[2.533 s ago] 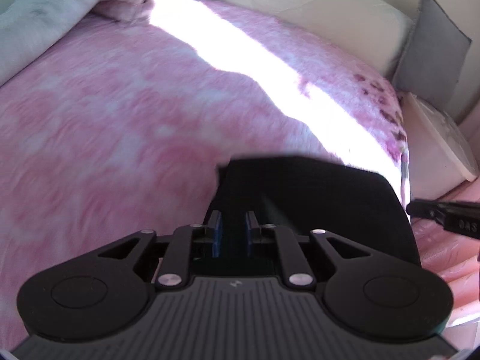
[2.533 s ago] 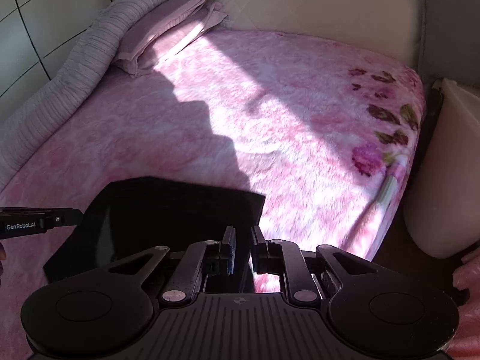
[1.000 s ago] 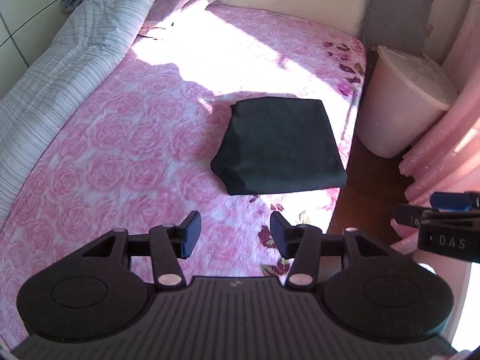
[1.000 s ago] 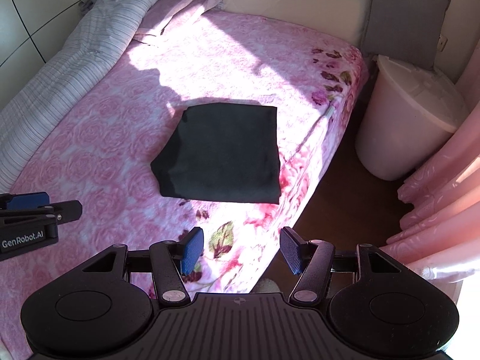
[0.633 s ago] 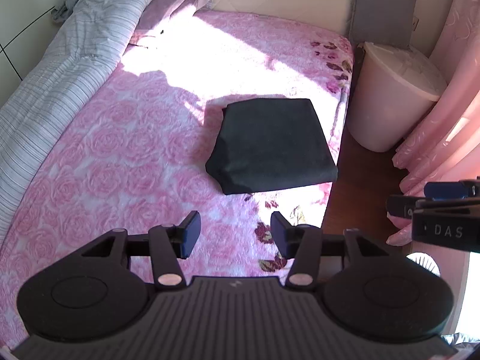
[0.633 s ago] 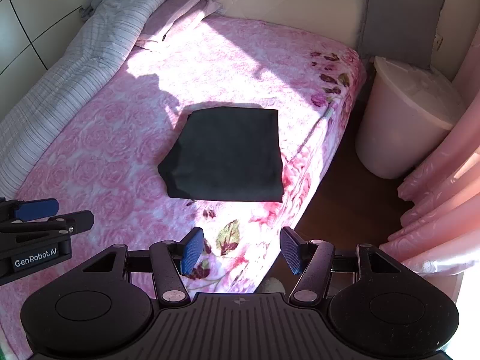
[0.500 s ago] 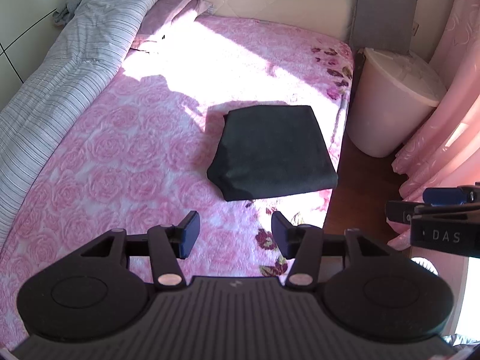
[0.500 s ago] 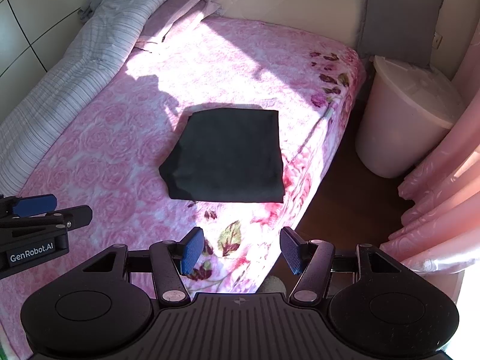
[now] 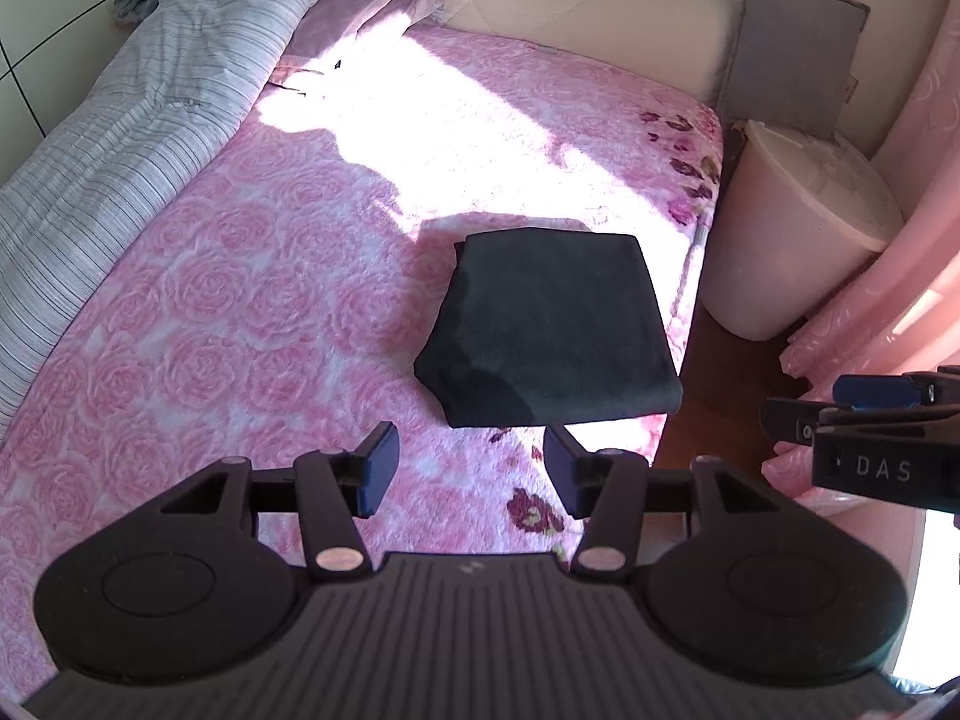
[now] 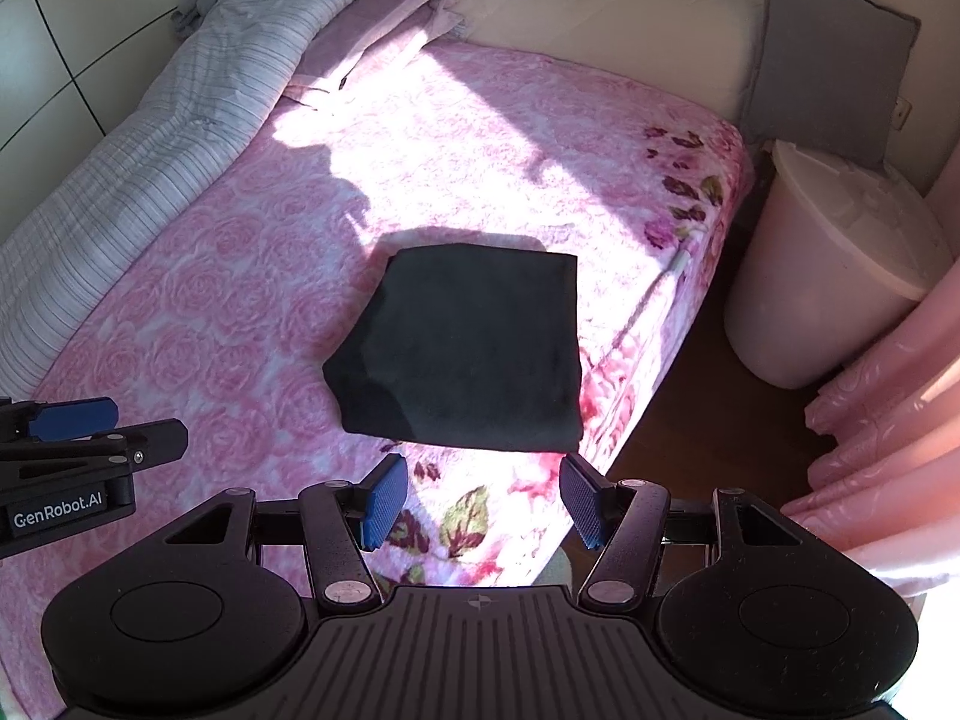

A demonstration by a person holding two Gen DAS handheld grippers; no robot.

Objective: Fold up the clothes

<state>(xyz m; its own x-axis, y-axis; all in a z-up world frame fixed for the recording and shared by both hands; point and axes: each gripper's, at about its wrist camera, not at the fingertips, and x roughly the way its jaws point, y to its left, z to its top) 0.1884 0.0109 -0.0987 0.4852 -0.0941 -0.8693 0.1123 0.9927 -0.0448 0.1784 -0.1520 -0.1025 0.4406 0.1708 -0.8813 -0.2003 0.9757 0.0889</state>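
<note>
A dark garment [image 9: 549,327] lies folded into a neat rectangle on the pink rose-patterned bed [image 9: 228,300], near its right edge. It also shows in the right wrist view [image 10: 468,354]. My left gripper [image 9: 471,468] is open and empty, held above the bed short of the garment. My right gripper [image 10: 483,501] is open and empty, also held back from the garment's near edge. Each gripper shows at the side of the other's view: the right one [image 9: 870,426] and the left one [image 10: 78,450].
A striped grey duvet [image 9: 120,114] lies along the bed's left side. A cream headboard cushion [image 9: 588,18] and a grey pillow [image 9: 786,42] stand at the far end. A pale lidded bin [image 10: 828,264] and pink curtains [image 10: 888,408] stand right of the bed, over bare floor.
Both grippers were shut on the garment 2.5 s ago, then let go and pulled up and back. Over the last second they only drifted slightly; the garment lies still.
</note>
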